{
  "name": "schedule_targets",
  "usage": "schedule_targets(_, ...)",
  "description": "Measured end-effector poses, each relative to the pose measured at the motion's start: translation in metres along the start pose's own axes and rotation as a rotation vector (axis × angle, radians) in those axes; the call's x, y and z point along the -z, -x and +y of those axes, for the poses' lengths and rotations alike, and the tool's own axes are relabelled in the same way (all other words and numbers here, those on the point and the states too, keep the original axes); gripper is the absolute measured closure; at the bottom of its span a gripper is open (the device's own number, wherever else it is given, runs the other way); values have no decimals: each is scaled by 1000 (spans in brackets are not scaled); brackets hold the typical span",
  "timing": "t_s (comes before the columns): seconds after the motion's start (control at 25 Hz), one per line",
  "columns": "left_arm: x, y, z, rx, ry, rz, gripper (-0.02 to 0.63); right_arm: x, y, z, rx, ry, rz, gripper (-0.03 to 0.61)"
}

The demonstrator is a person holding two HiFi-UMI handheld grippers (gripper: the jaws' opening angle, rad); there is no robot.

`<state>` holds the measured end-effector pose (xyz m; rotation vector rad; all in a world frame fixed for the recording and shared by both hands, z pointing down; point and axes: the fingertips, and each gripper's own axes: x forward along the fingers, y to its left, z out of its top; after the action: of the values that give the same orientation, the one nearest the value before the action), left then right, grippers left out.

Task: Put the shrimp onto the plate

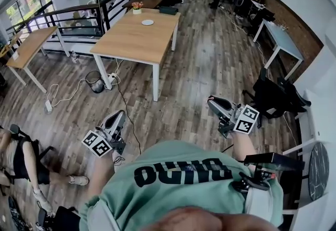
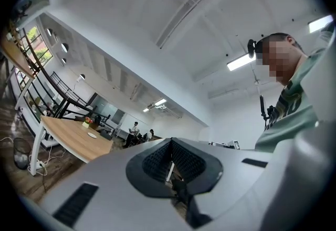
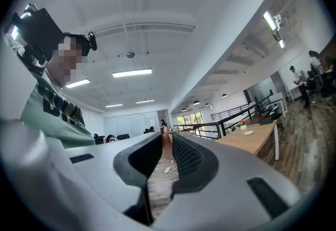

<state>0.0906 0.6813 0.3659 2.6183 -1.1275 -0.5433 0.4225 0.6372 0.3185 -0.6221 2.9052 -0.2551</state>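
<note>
Green shirt (image 1: pixel 184 182) fills the bottom of the head view. Both grippers sit close in front of it, tips angled up toward the ceiling: a carrying posture, not a working one.

Right gripper (image 1: pixel 212 102), 1 o'clock from my chest: jaws drawn narrow on a small pink-orange piece pinched right at the tips. Judged to be the shrimp (image 3: pixel 166 139); too little of it shows to be certain. A tip hold probably so that a slight opening lets it drop free.

Left gripper (image 1: pixel 119 115), 10 o'clock: jaws closed tip to tip, nothing between them. Idle, tucked in out of the way.

Plate (image 1: pixel 147 22): white, on the wooden table (image 1: pixel 131 43) at 12 o'clock, well apart from me across open floor. Flower pot (image 1: pixel 137 8) near it, at its 11 o'clock.

Judgement: carry phase, placing not yet begun. Next need: close the gap to the table, lower the right jaws over the plate, then open. Risk: so thin a hold could slip on the way
</note>
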Motion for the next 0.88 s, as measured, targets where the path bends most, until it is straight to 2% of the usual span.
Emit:
schedule_targets(0.28, -10, 41, 27, -65, 3, -15, 609, 14, -55, 9, -75, -21, 21, 515)
schedule_targets(0.52, -10, 58, 45, -147, 0, -26, 609, 25, -90, -8, -152, -49, 31, 515)
schedule_targets(0.72, -10, 44, 55, -211, -24, -22, 609, 32, -114, -41, -231, -85, 18, 515)
schedule_targets(0.88, -20, 5, 66, -255, -55, -44, 609, 23, -133, -89, -293, -100, 22, 515)
